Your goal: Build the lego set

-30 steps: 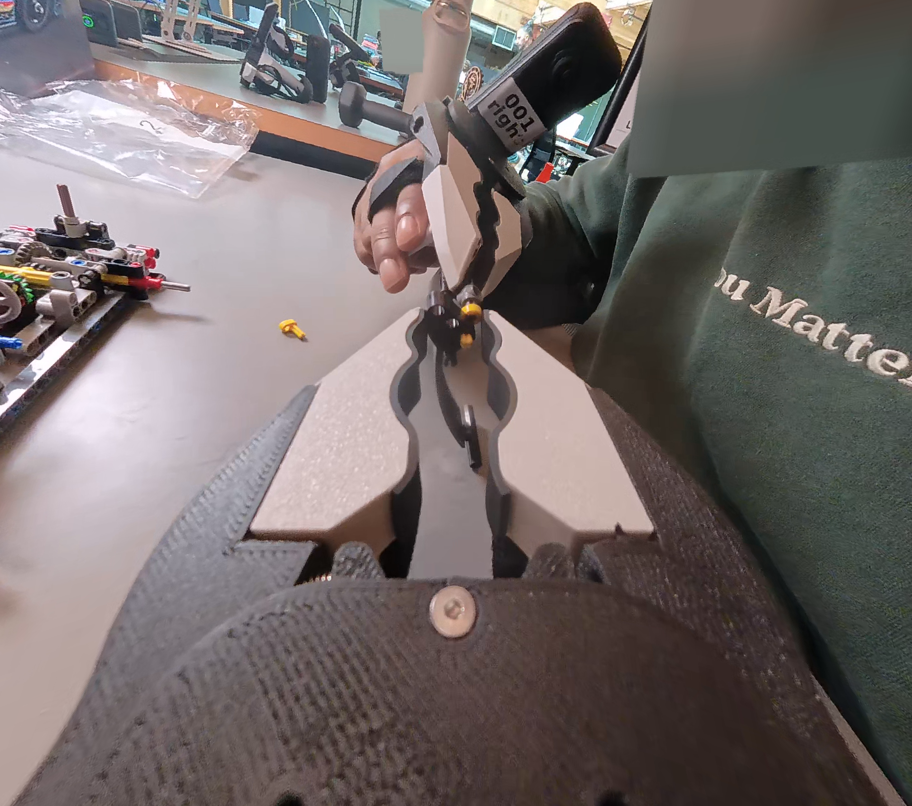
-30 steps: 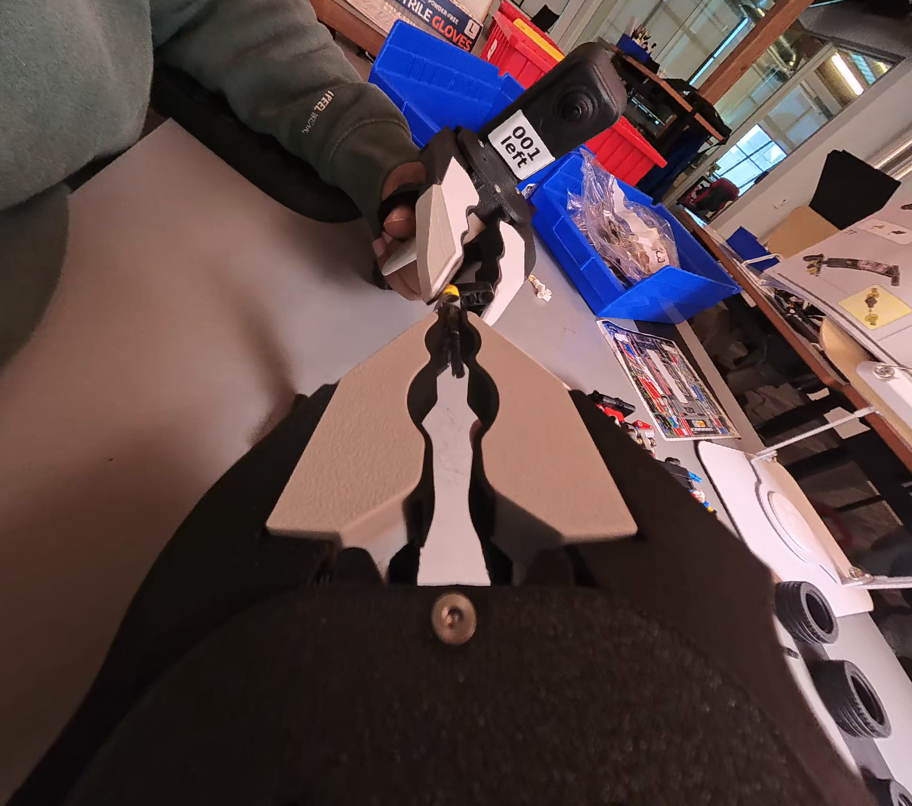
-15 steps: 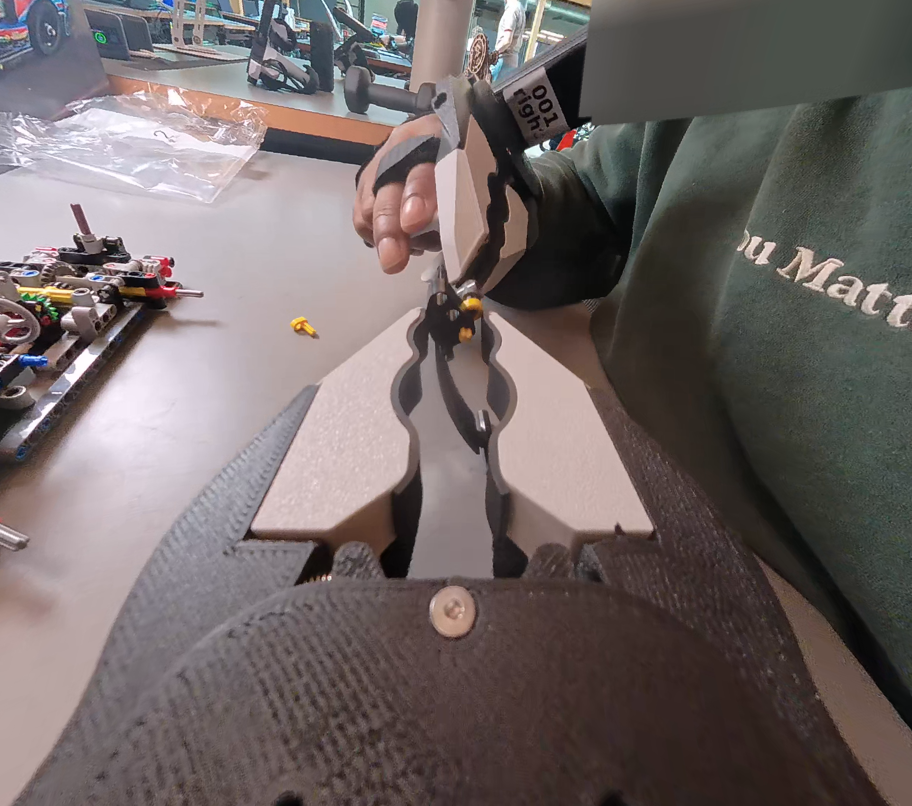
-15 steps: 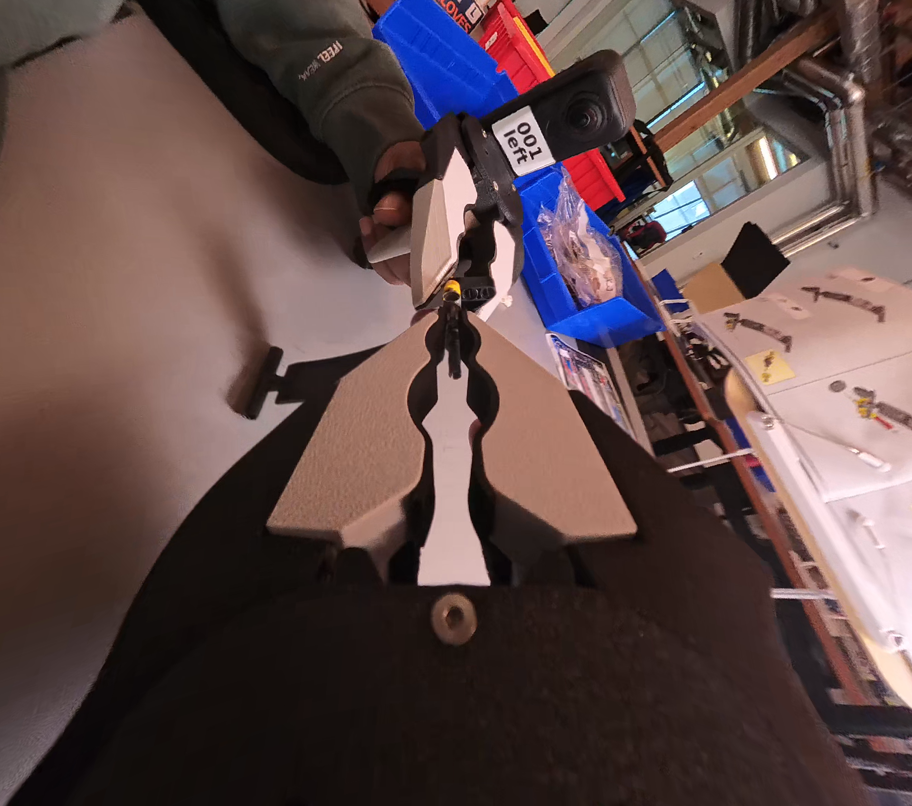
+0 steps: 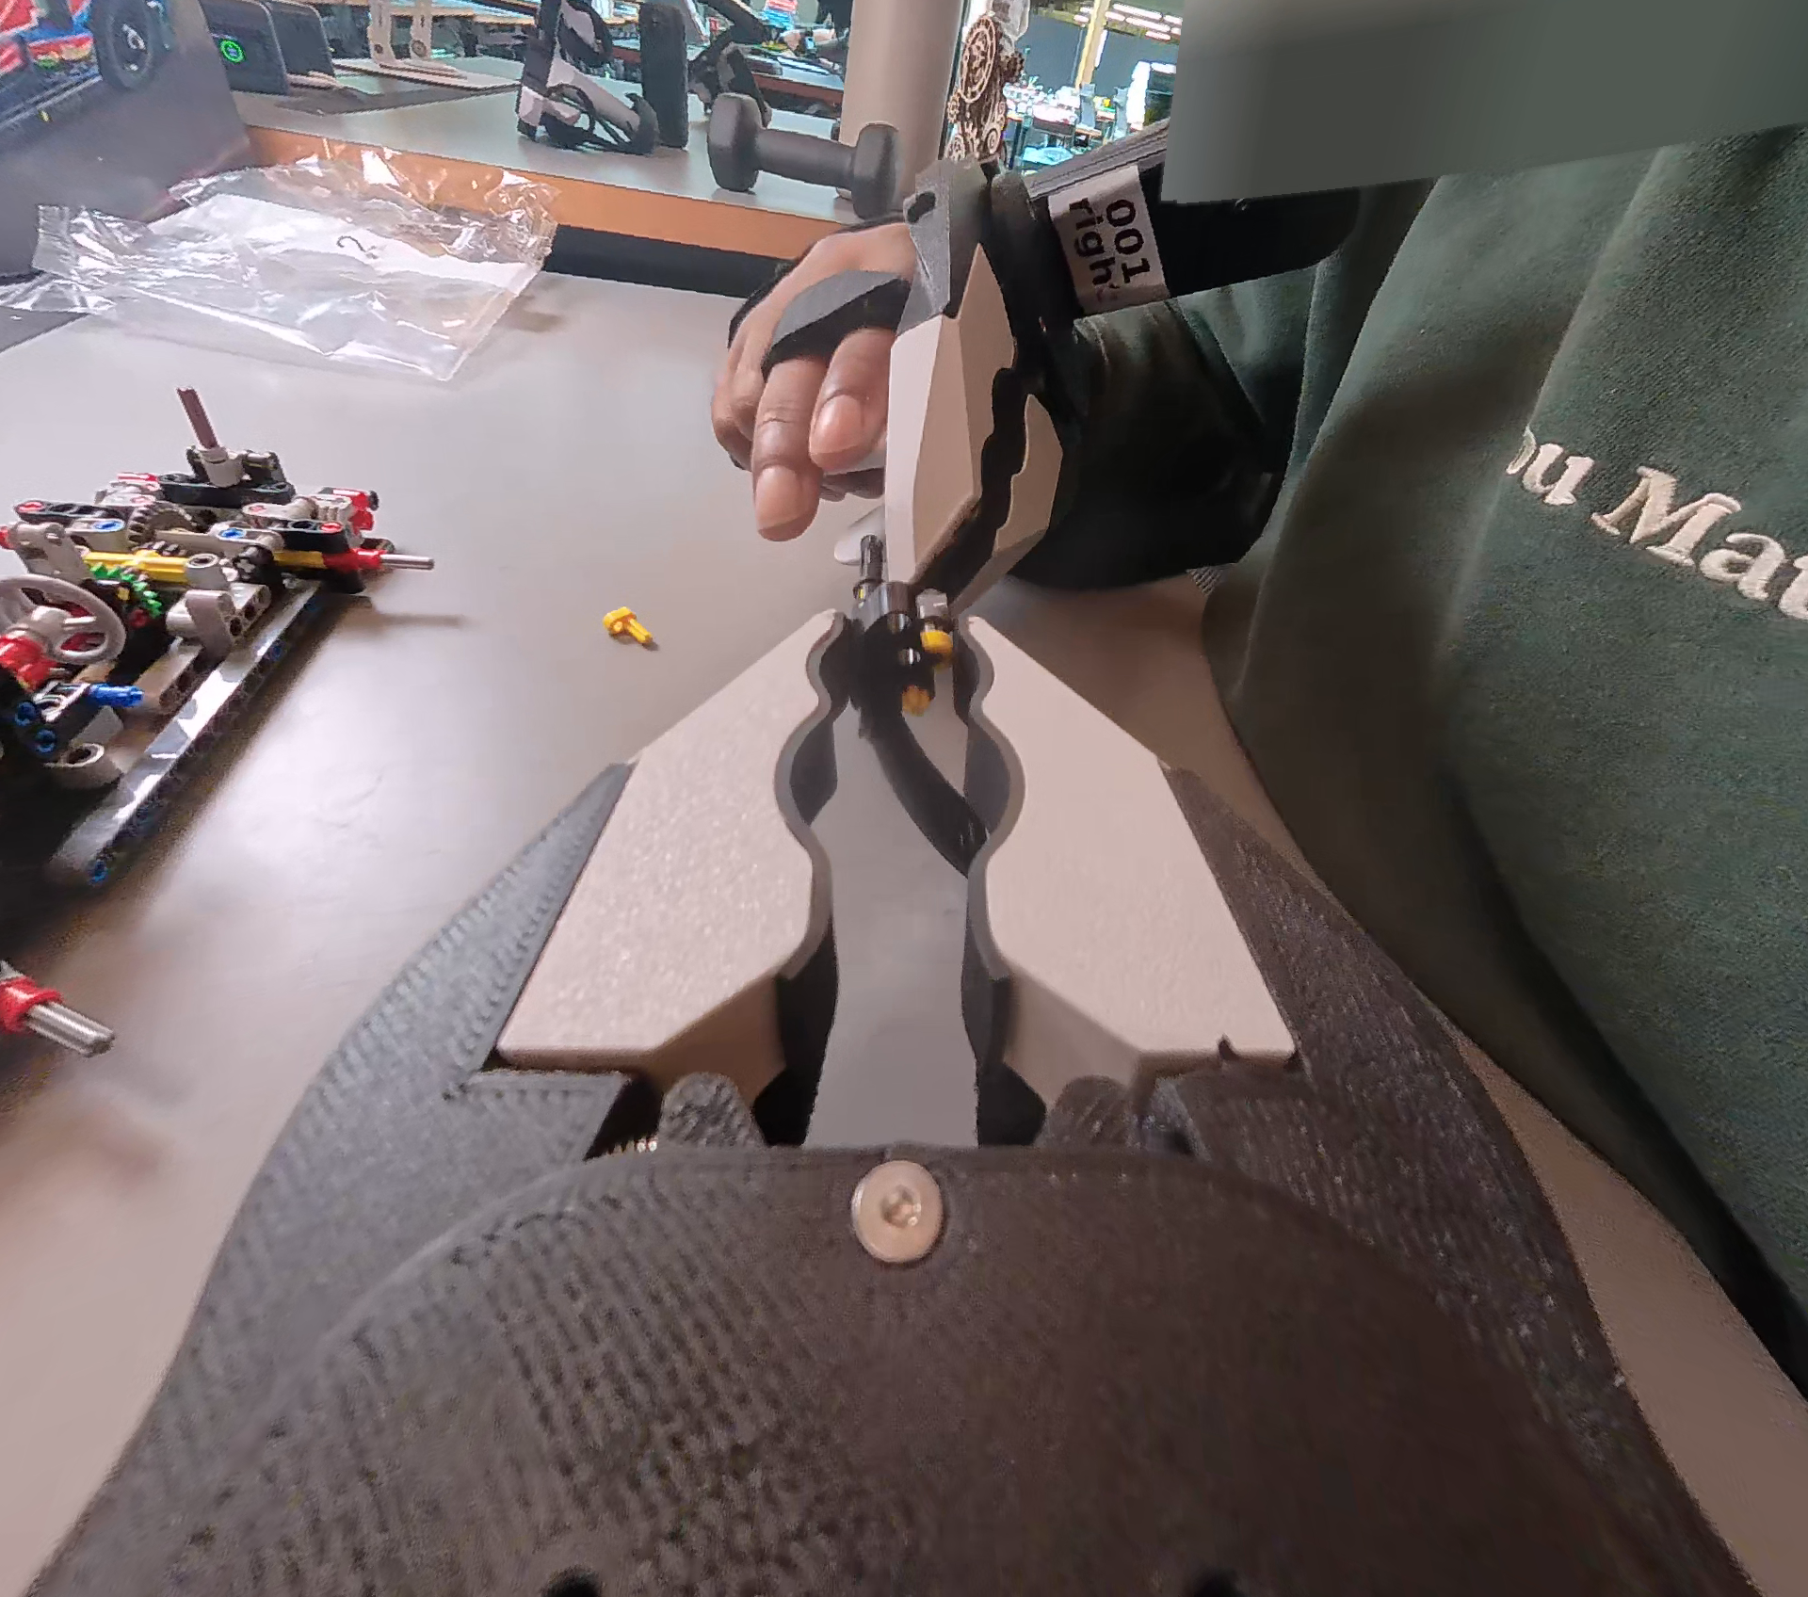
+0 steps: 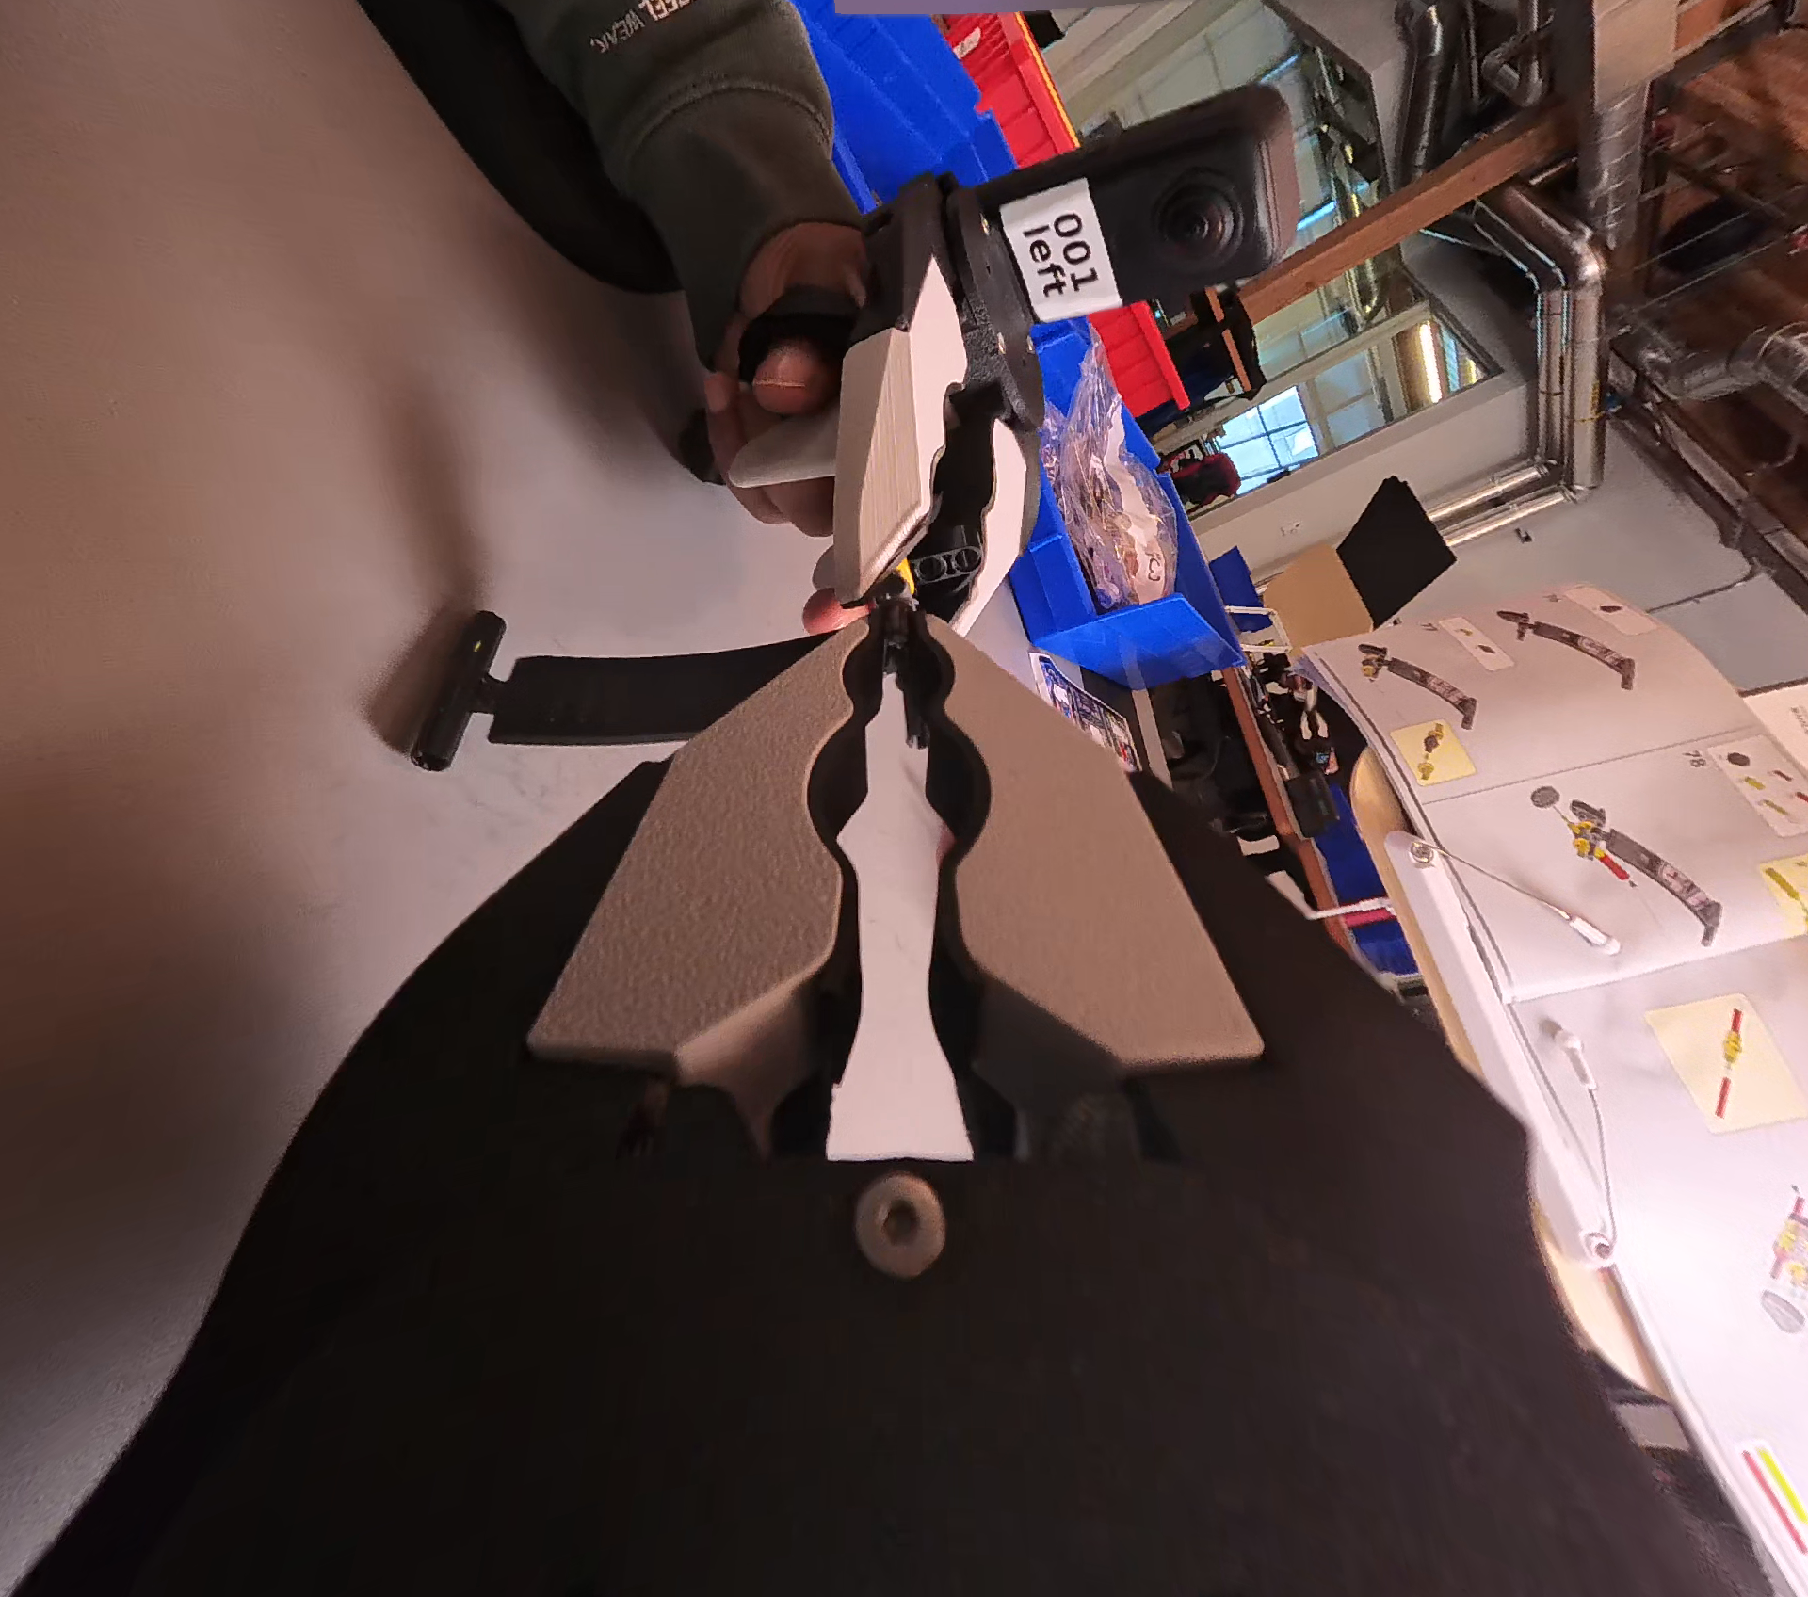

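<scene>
In the left wrist view my left gripper is shut on a black curved lego piece with yellow pins at its tip. The piece runs back between the fingers. My right gripper comes down from above, tip to tip with the left one, shut on a small dark pin. In the right wrist view my right gripper pinches that thin dark pin against a black holed piece in the left gripper. A long black T-ended part shows to the left.
A half-built lego chassis lies at the left on the grey table, with a loose yellow pin, a red-capped axle and an empty plastic bag. The instruction booklet and blue bins lie right. A green sweatshirt is close. Less than 4 cm separates the two grippers' tips.
The two grippers have stayed tip to tip over the table's near edge. The right gripper has rolled and tilted, turning its view. The black piece has swung between the left fingers.
</scene>
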{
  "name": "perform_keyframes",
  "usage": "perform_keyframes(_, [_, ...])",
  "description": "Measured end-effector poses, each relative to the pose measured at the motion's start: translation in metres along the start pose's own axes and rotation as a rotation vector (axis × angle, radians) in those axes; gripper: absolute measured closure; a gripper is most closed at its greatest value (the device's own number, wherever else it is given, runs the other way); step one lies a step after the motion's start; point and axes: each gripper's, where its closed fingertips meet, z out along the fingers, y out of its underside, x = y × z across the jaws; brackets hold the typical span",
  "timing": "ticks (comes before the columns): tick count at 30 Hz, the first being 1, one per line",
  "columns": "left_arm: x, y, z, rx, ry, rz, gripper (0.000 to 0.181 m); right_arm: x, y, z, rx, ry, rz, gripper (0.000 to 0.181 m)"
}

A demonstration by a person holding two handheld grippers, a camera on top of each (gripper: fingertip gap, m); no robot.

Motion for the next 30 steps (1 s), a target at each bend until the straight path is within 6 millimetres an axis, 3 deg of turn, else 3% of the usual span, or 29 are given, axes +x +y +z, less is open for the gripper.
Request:
perform_keyframes(3, [-0.002,-0.002,-0.001,0.005,-0.021,0.025,0.163,0.002,0.002,0.000,-0.002,-0.009,0.082,0.180])
perform_keyframes(6, [-0.004,-0.003,-0.002,0.002,-0.043,0.050,0.163,0.002,0.012,-0.013,-0.008,-0.141,0.316,0.170])
perform_keyframes(8, [-0.005,-0.003,-0.002,-0.003,-0.049,0.061,0.163,0.006,0.034,-0.031,-0.081,-0.223,0.491,0.168])
perform_keyframes(12, [-0.007,-0.002,-0.002,-0.010,-0.070,0.068,0.163,0.006,0.101,-0.069,-0.376,-0.235,0.638,0.167])
perform_keyframes(17, [-0.011,0.003,0.000,-0.035,-0.080,0.046,0.163,-0.017,0.139,-0.077,-0.581,-0.285,0.654,0.164])
perform_keyframes(21, [-0.011,0.006,0.001,-0.048,-0.080,0.041,0.163,-0.024,0.146,-0.067,-0.597,-0.341,0.677,0.163])
perform_keyframes(30, [-0.011,0.009,0.001,-0.071,-0.079,0.034,0.163,-0.027,0.140,-0.062,-0.619,-0.357,0.723,0.174])
